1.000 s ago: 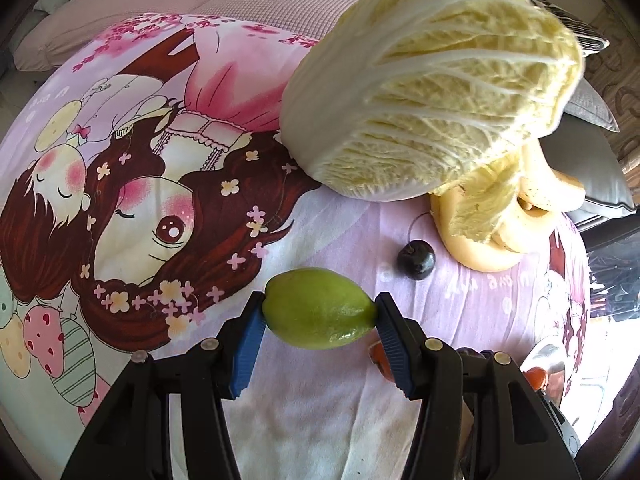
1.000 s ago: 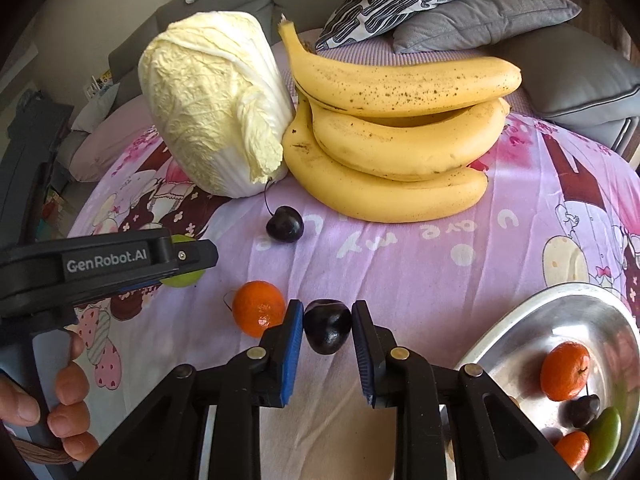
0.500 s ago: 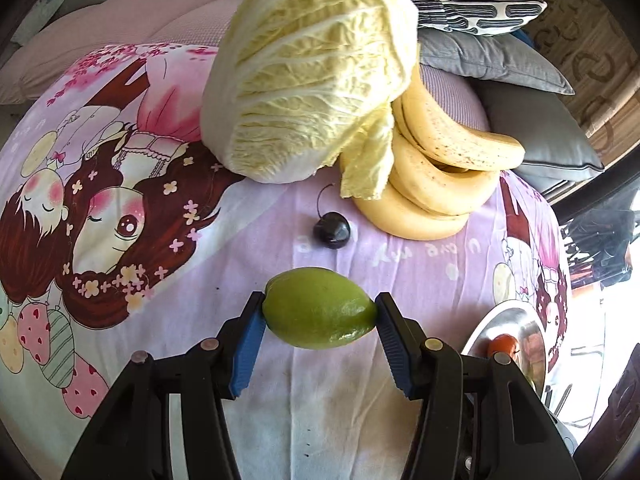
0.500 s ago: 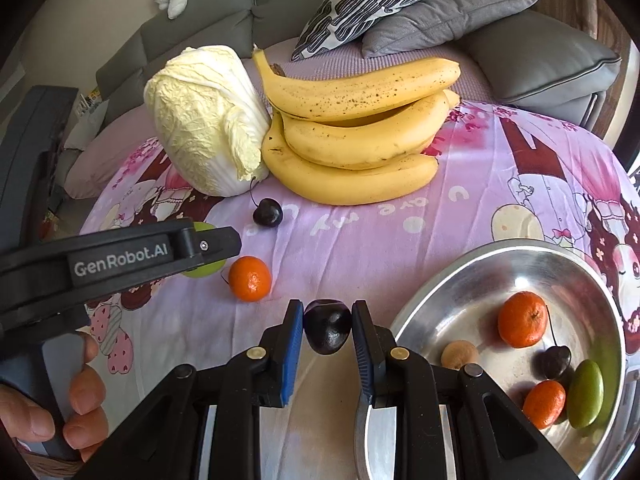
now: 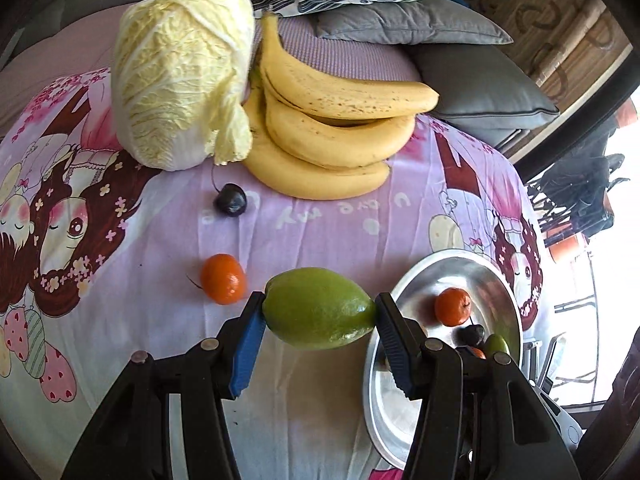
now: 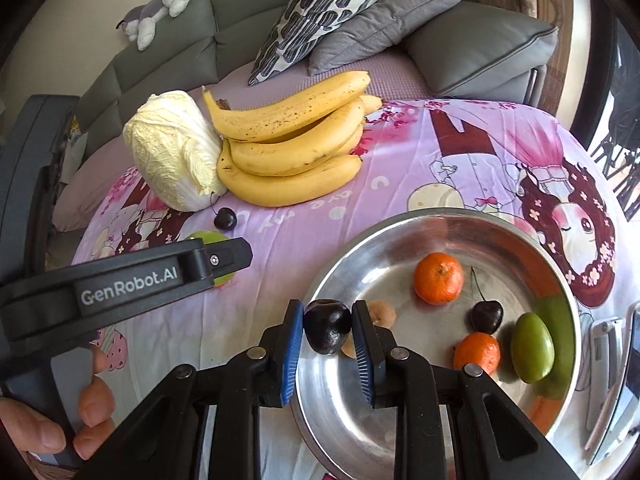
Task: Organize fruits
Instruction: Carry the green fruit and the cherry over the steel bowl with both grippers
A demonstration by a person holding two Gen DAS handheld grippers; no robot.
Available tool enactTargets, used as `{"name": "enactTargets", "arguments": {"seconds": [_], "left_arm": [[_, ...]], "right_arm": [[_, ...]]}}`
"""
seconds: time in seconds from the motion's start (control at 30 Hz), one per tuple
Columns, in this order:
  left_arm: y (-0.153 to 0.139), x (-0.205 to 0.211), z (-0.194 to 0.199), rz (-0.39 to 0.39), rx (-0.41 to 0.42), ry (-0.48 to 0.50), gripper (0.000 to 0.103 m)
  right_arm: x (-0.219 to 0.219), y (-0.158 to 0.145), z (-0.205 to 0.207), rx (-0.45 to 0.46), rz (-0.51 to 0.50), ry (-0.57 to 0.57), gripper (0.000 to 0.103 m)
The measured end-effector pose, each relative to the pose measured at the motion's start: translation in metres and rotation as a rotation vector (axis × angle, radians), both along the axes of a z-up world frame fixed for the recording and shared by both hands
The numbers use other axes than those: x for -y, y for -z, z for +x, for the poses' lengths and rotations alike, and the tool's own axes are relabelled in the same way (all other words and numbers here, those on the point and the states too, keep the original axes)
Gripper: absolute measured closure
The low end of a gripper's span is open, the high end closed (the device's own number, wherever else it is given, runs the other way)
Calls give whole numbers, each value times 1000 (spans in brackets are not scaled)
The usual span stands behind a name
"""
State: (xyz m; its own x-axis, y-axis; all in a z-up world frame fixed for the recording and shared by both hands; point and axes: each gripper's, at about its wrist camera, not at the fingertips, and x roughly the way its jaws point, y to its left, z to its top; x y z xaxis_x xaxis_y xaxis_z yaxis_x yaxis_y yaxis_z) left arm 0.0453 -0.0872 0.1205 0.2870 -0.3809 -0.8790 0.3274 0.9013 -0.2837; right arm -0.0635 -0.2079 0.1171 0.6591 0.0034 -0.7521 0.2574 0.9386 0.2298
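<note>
Both hand-held grippers have swung toward the metal bowl [image 6: 400, 236]: the left hand-held gripper [image 5: 320, 314] clamps a green fruit [image 5: 320, 308], the right hand-held gripper [image 6: 327, 330] a dark cherry [image 6: 327, 330] over the rim. Drop-off looks near.

- A home living room.
- A grey sofa [image 6: 168, 52] with cushions [image 6: 384, 24] stands behind the tabletop [image 6: 400, 168].
- A plush toy [image 6: 160, 12] lies on the sofa back.
- A cartoon-print cloth [image 5: 340, 232] covers the tabletop, which carries bananas [image 5: 340, 128], a cabbage [image 5: 180, 80] and a steel bowl [image 6: 400, 432] of fruit.
</note>
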Motion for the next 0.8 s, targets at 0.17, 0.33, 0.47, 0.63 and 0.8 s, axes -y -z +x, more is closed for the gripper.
{"name": "enactTargets", "arguments": {"seconds": [0.17, 0.33, 0.47, 0.63, 0.8], "left_arm": [[2, 20, -15, -4, -20, 63, 46], [3, 46, -35, 17, -21, 149, 46], [7, 61, -48, 28, -43, 205, 46], [10, 72, -63, 59, -36, 243, 46], [16, 77, -70, 77, -49, 253, 46]], "right_arm": [[20, -1, -23, 8, 9, 57, 76], [41, -1, -44, 8, 9, 117, 76], [53, 3, -59, -1, 14, 151, 76], [62, 13, -73, -17, 30, 171, 76], [69, 22, -82, -36, 32, 182, 76]]}}
